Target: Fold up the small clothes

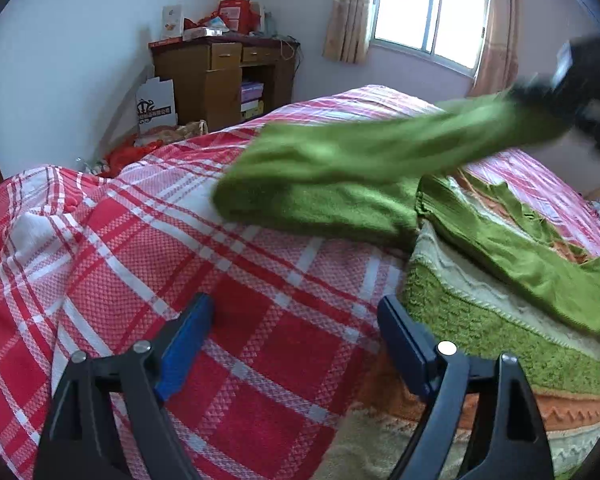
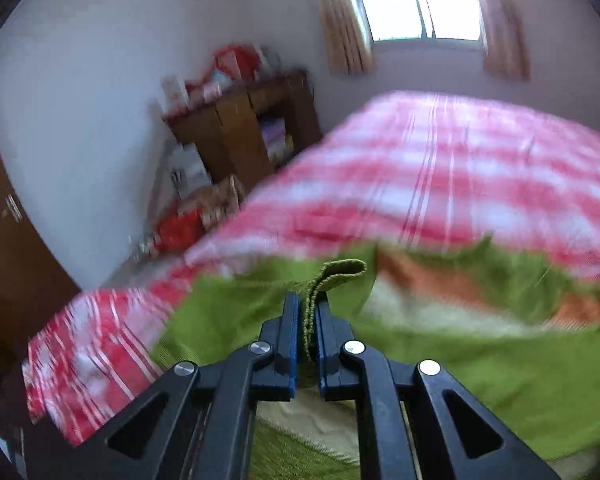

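A green sweater [image 1: 320, 176] lies on the plaid bed [image 1: 140, 260], one sleeve lifted off it, its cuff [image 2: 332, 276] pinched in the clenched right gripper [image 2: 307, 320]. The left gripper [image 1: 296, 320] hangs released over bare bedspread, beside the sweater's striped body.

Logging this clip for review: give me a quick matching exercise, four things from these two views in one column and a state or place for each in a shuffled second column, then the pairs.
Things:
1. left hand-held gripper
2. right hand-held gripper
3. green sleeve
4. wooden desk

States or places:
A. against the far wall, left of the window
B. open, nothing between its pads, over the red plaid bedspread
C. lifted and stretched across above the bed
D. shut on a green knitted cuff

Pairs: 1-B, 2-D, 3-C, 4-A
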